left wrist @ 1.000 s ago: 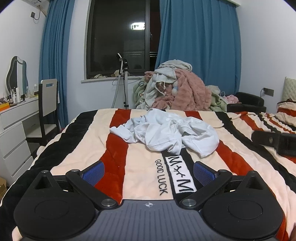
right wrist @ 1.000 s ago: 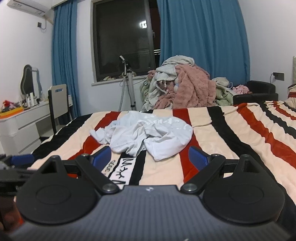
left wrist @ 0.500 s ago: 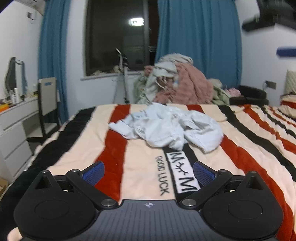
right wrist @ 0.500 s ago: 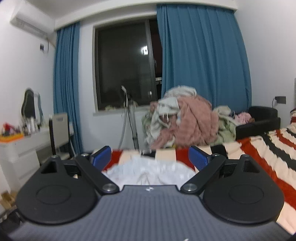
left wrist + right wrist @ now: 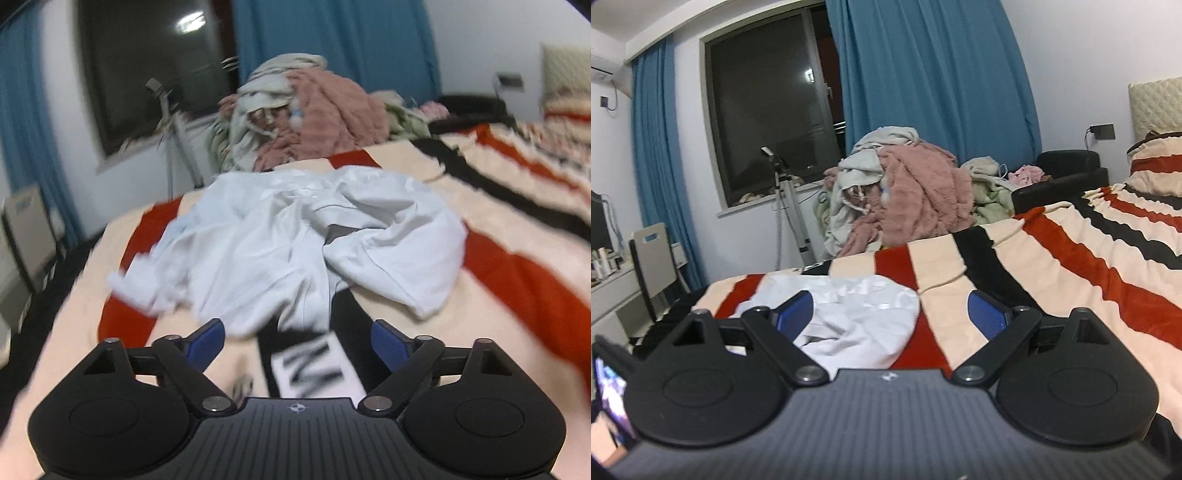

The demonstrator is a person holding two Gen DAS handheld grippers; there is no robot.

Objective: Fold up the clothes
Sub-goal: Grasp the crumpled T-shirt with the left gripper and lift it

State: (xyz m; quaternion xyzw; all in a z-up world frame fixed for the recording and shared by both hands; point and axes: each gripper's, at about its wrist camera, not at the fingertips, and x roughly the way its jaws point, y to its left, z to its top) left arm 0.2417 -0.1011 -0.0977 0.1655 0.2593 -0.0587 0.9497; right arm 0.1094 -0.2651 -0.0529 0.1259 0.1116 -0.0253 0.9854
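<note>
A crumpled white garment (image 5: 280,240) lies in a heap on the striped red, black and cream blanket (image 5: 517,277) of a bed. My left gripper (image 5: 297,341) hovers just at the heap's near edge, its jaws closing. The garment's near hem reaches into the gap between the blue pads (image 5: 205,341), which do not press on it. In the right wrist view the same garment (image 5: 857,314) sits low and left behind my right gripper (image 5: 891,314). That gripper stands open over the blanket (image 5: 1052,266) with nothing gripped.
A big pile of pink, grey and green clothes (image 5: 908,192) fills the far end by the blue curtains. A tripod (image 5: 786,206), a chair (image 5: 653,258) and a white desk (image 5: 605,295) stand left. A black armchair (image 5: 1063,173) is at right. A lit phone screen (image 5: 607,387) shows at lower left.
The left gripper has swept forward and down to the garment, rolling a little, and its jaws have narrowed. The right view has tipped back down from the window to the bed.
</note>
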